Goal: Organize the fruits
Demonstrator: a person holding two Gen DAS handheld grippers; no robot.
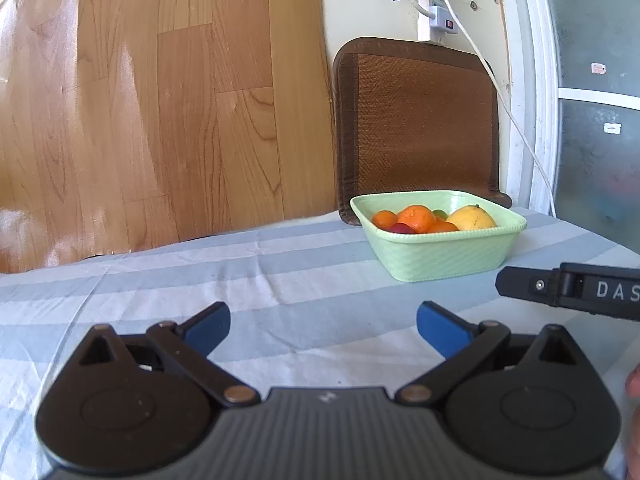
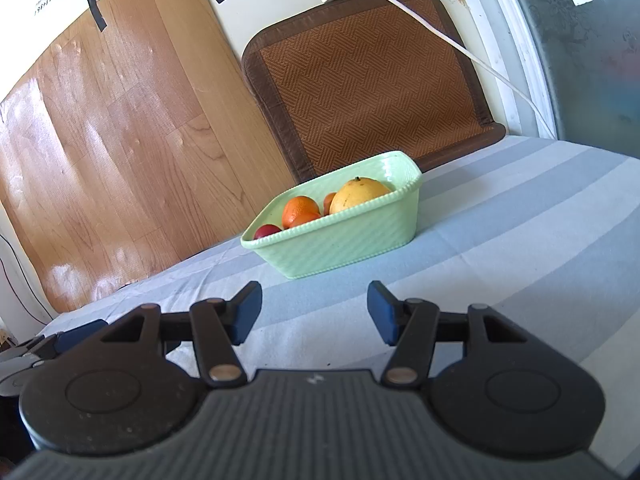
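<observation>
A pale green basket [image 1: 444, 254] [image 2: 340, 240] stands on the striped cloth near the wall. It holds a large yellow fruit [image 1: 472, 218] [image 2: 362, 194], oranges [image 1: 416, 216] [image 2: 300, 208] and a small red fruit [image 1: 402, 229] [image 2: 266, 231]. My left gripper [image 1: 323, 326] is open over bare cloth, short of the basket and to its left. My right gripper [image 2: 315, 312] is open too, nothing between its blue pads, just in front of the basket. In the left wrist view a black finger of the right gripper [image 1: 568, 290] reaches in from the right edge.
Behind the basket a brown woven mat [image 1: 416, 120] [image 2: 368, 76] leans on the wall beside a wood-grain board [image 1: 160, 100] [image 2: 120, 120]. A white cable [image 1: 500, 92] [image 2: 440, 36] hangs from a power strip [image 1: 434, 8]. A window frame [image 1: 536, 80] bounds the right side.
</observation>
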